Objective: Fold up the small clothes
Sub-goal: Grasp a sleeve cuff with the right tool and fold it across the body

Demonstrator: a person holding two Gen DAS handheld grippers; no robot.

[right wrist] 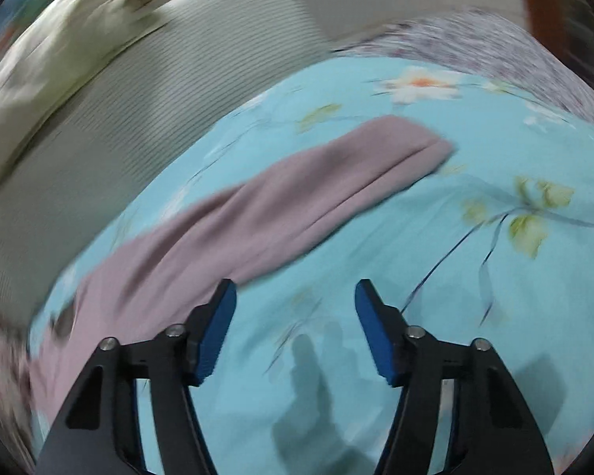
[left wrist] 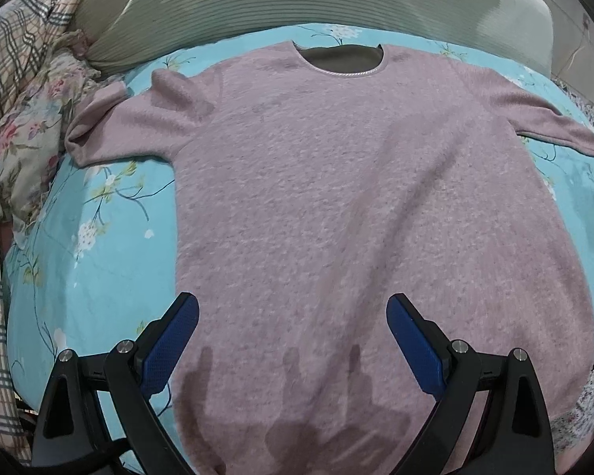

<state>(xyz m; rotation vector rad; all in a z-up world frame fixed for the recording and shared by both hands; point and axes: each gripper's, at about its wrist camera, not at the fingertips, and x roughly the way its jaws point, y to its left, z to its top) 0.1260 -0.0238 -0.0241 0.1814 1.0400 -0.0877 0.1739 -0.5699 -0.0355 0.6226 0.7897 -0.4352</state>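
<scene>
On turquoise bedsheet point(left wrist: 99, 237), pink sweater point(left wrist: 336, 198) lies spread flat

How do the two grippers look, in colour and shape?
The left gripper and the right gripper look alike: black angular plastic linkage arms with round silver bolts at the joints, and two flat fingers covered by blue textured pads. No hands, sleeves or markings show.

No text, label, brand, number or sign can be read in either view. Only a printed flower pattern is carried by the turquoise bedsheet point(left wrist: 99, 237), and nothing is written on the pink fleece top point(left wrist: 336, 198). The right wrist view is blurred, so any fine print there cannot be made out.
</scene>
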